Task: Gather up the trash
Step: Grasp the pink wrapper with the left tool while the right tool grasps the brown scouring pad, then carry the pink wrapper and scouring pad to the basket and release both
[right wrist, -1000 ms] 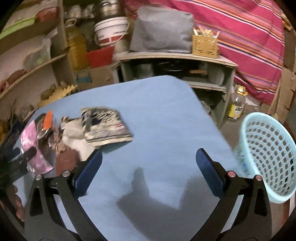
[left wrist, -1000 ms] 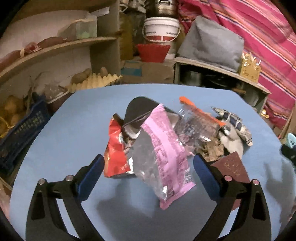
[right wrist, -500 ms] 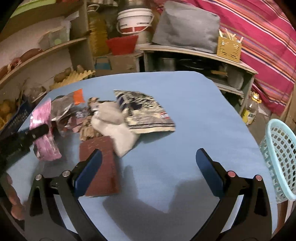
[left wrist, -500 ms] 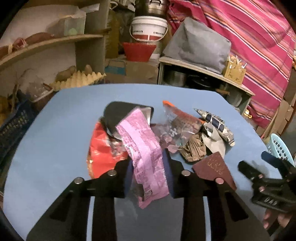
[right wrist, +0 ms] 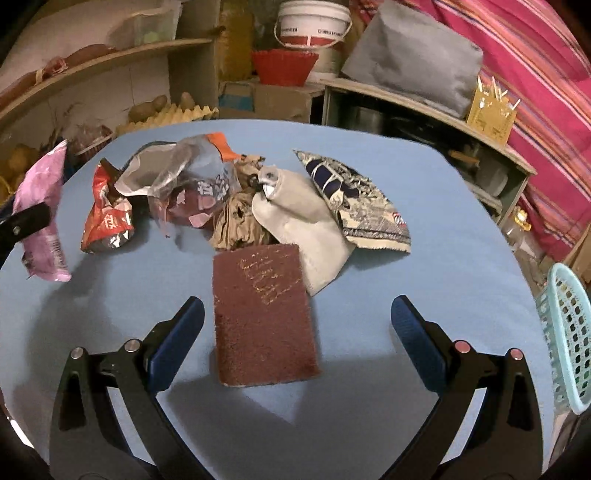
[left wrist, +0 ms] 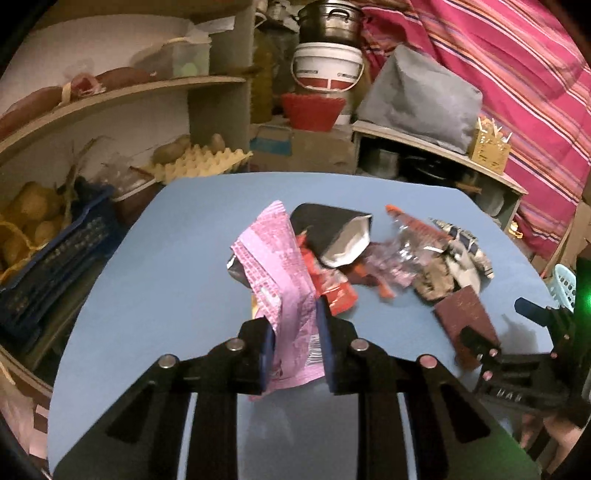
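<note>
Dim, warm light, cluttered storeroom. Blue counter (right wrist: 369,424) in front. Behind it on the left, curved wooden shelves (left wrist: 122,92) against a pale wall, holding potatoes (right wrist: 147,107) and an egg tray (left wrist: 199,166). Centre back: white bucket (left wrist: 327,66) under a metal pot (left wrist: 328,22), red basket (left wrist: 310,110) below. Right: low shelf unit (right wrist: 424,107) carrying a grey bag (right wrist: 413,55); pink striped cloth (left wrist: 517,74) hangs behind.

Lettering on the white bucket (right wrist: 314,22) far ahead of the right gripper too blurred to read, print on red wrapper (right wrist: 107,218) ahead-left likewise illegible
</note>
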A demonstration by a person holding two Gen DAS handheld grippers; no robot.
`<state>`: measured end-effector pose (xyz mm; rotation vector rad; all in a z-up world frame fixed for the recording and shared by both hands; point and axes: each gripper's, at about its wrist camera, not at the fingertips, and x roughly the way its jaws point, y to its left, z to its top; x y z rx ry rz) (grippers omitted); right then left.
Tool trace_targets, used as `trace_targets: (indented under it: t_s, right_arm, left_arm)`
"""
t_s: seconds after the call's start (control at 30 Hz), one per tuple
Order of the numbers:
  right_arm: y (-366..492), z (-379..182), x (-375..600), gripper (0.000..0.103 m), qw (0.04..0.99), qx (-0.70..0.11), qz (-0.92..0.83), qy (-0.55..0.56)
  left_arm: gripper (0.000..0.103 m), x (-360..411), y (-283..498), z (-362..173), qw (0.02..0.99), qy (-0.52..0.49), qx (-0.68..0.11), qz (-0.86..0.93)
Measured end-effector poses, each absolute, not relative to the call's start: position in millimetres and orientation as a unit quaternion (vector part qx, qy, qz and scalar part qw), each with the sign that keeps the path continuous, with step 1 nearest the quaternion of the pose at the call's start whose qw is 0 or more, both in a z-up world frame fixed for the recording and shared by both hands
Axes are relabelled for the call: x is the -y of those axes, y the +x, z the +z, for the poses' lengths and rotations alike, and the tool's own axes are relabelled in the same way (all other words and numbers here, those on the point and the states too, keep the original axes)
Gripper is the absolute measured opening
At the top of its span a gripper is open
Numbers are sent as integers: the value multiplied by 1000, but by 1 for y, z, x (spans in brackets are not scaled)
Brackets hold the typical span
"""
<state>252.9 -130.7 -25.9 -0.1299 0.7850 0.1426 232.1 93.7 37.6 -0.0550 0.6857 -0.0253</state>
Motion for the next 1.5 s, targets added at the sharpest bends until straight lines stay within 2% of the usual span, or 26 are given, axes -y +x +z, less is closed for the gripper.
trace_targets:
  t_s: [0.03,0.1,0.27,0.3,0.63,0.97,1.33,1.5]
  right_arm:
    - [254,-28,131,98,917,-387,73,-61]
    - [258,-30,131,89,913,-395,77,-61]
    - [261,-34,131,57,904,-410,112,-48]
    - [260,-33,131,55,903,-410,118,-46]
    - [247,-6,171,55,915,-383,128,-21]
    - [238,21,277,55,935,-350,58,32]
    - [211,32,407,55,944,-326,-47,31]
    - [185,38,485,55,944,-307,-99,72]
  left_arm:
    - [22,-97,231,37,941,-27,-337,-10]
    - [22,-101,229,35,940,-29,-340,-8]
    - [22,-101,227,35,940,-28,-339,-8]
    - [22,-99,227,35,940,-26,-339,-9]
    - [22,-64,234,38,941,-15,-338,-32]
    - [22,14,245,46,942,1,-326,-83]
    - [22,143,250,77,939,29,-299,-168]
    - [22,213,251,80,930,33,-288,-223]
